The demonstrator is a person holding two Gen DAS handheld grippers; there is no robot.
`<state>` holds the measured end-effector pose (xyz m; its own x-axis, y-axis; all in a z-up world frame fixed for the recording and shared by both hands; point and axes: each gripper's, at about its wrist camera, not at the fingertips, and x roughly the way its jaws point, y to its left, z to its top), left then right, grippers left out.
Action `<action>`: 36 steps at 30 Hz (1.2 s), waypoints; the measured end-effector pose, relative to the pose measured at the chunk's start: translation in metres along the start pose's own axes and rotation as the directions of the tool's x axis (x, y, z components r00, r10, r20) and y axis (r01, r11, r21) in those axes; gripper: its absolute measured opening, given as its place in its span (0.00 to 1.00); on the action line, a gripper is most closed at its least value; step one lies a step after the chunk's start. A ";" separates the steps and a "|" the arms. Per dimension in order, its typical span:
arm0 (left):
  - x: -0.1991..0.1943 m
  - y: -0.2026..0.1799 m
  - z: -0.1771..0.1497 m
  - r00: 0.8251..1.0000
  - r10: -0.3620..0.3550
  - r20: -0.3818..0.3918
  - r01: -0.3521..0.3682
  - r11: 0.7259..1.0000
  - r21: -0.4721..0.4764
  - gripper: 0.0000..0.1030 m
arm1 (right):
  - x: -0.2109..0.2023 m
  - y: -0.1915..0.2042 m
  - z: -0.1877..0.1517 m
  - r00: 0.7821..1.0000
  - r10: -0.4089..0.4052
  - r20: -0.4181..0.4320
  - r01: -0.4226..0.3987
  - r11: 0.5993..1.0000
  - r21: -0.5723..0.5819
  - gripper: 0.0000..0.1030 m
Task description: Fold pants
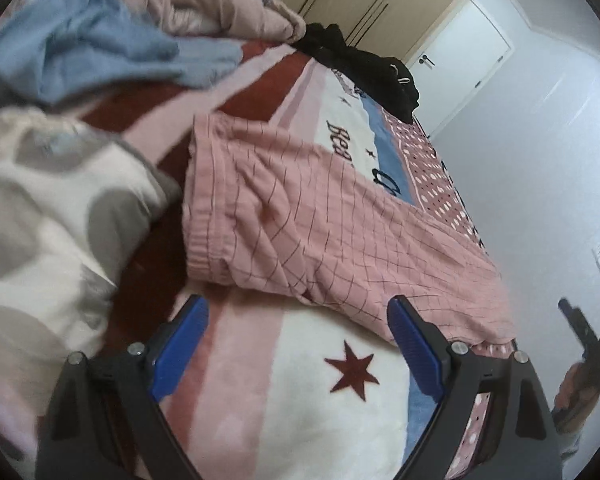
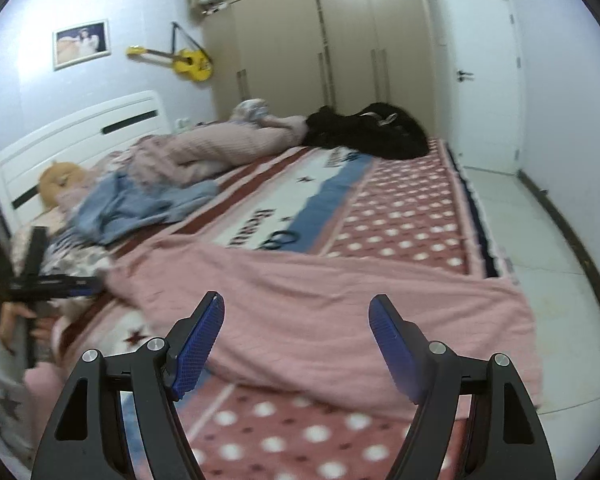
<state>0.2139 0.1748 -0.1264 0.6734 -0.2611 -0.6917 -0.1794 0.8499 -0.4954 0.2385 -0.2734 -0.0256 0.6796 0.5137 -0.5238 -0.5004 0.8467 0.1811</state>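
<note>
Pink checked pants (image 1: 300, 220) lie spread flat on the bed, waistband toward the left in the left wrist view. They also show in the right wrist view (image 2: 320, 304), reaching to the bed's right edge. My left gripper (image 1: 298, 316) is open and empty, just short of the pants' near edge. My right gripper (image 2: 296, 316) is open and empty, hovering over the leg end of the pants. The right gripper also shows at the right edge of the left wrist view (image 1: 588, 344), the left gripper at the left of the right wrist view (image 2: 52, 280).
The bed has a star-and-dot patterned blanket (image 2: 400, 208). A blue garment (image 1: 100, 52), a pink garment (image 2: 220, 144), a black garment (image 2: 372, 128) and a spotted white cloth (image 1: 52, 208) lie on it. Tiled floor (image 2: 540, 256) runs along the bed's right side.
</note>
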 end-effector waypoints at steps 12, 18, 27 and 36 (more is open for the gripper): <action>0.058 0.014 0.027 0.998 -0.014 0.062 0.024 0.985 -0.168 0.65 | 0.011 0.041 -0.007 0.998 0.032 -0.055 -0.032 0.999 0.000 0.69; 0.051 0.022 0.051 0.992 0.058 0.116 -0.033 0.978 -0.207 0.40 | 0.021 0.048 -0.004 0.996 0.049 -0.071 -0.049 0.999 -0.007 0.69; 0.032 0.025 0.071 0.975 0.121 0.186 -0.088 0.980 -0.178 0.07 | 0.033 0.057 -0.003 0.993 0.080 -0.082 -0.080 0.997 0.002 0.69; 0.003 0.028 0.077 0.962 0.140 0.235 -0.103 0.982 -0.160 0.05 | 0.033 0.052 -0.008 0.993 0.068 -0.094 -0.067 0.998 0.017 0.69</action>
<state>0.2660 0.2330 -0.1025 0.7913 -0.0249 -0.6109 -0.3606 0.7879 -0.4992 0.2304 -0.2136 -0.0402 0.5902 0.5548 -0.5864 -0.5353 0.8127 0.2302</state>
